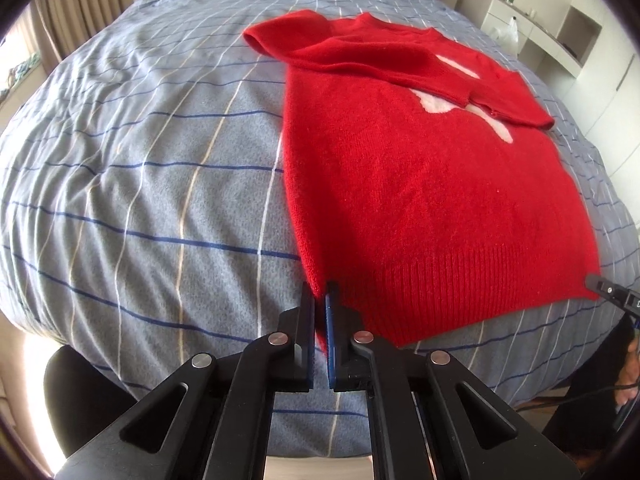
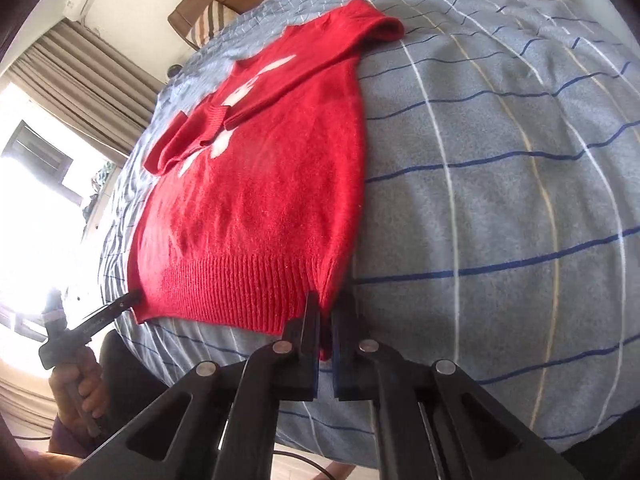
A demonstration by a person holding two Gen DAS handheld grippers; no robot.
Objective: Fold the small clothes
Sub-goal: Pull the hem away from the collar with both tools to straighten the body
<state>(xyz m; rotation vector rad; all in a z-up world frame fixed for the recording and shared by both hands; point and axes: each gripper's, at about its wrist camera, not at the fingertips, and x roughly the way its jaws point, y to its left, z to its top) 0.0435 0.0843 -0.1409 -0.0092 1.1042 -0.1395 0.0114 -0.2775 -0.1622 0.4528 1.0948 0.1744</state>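
Because both sleeves (image 1: 400,60) are already laid across the chest, the red sweater (image 1: 420,184) lies flat as a narrow block on the striped bed (image 1: 140,184), ready, I judge, for its bottom half to be carried up over the top. That would explain the hold: the left tongs (image 1: 320,292) are clenched on one corner of the ribbed hem (image 1: 460,284), and the right tongs (image 2: 325,304) are clenched on the opposite corner, red knit pinched between each pair of pads. Taking both corners at once should keep the hem straight and stop the knit from sagging in the middle when lifted. The sweater's long axis runs from the hem, at the near edge of the bed by the person, away to the collar, which points toward the headboard (image 2: 208,4).
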